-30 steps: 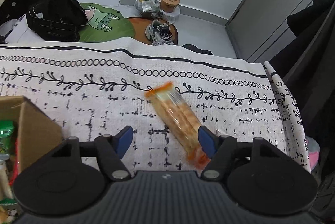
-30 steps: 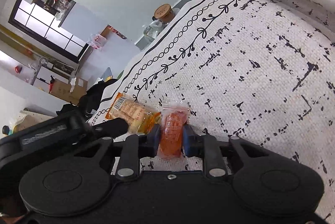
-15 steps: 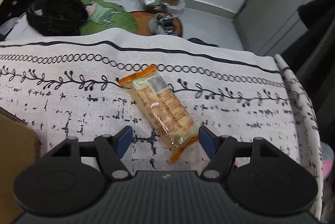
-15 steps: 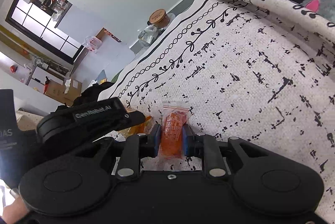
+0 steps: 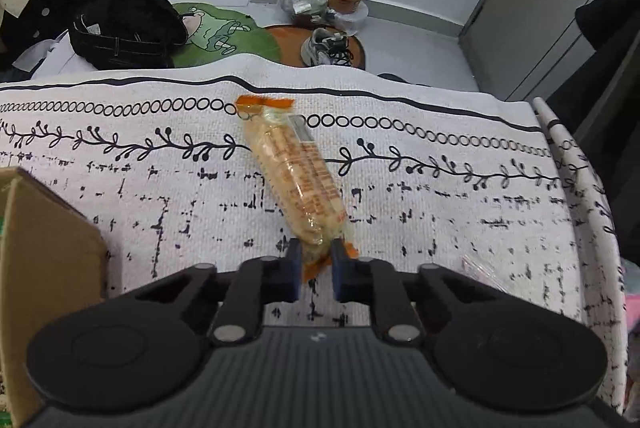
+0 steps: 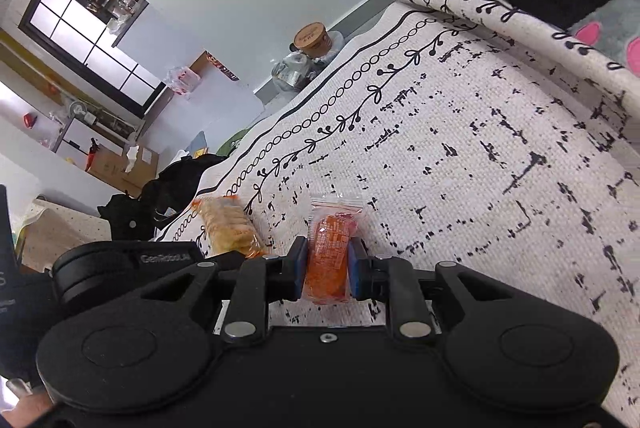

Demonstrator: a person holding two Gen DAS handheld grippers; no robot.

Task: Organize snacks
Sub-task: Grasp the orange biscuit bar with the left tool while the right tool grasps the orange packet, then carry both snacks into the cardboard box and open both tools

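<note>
Because the long clear-wrapped pack of pale crackers with orange crimped ends (image 5: 298,180) is pinched only at its near tail seam, most of its length lies ahead of the left gripper (image 5: 314,264) on the white cloth with black vine and ring print (image 5: 440,196) that covers the bench. The blue-padded fingers (image 5: 295,268) have just been closing and now stand narrow on that crimped foil, so a lift could, I judge, let the heavy body swing down, peel the seam out of the pads, or crack the crackers inside. Dragging instead of lifting might ruck the cloth. The right gripper (image 6: 328,268) has its fingers narrow around a small orange sachet in clear film (image 6: 328,248), held at mid-body and looking secure, though the slick film could slide if squeezed loosely. Both tools sit close together, so moving them at once risks a knock. At the left stands the brown cardboard box (image 5: 48,236), probably where the snacks go; its raised flap could catch the dangling pack on the way in.
</note>
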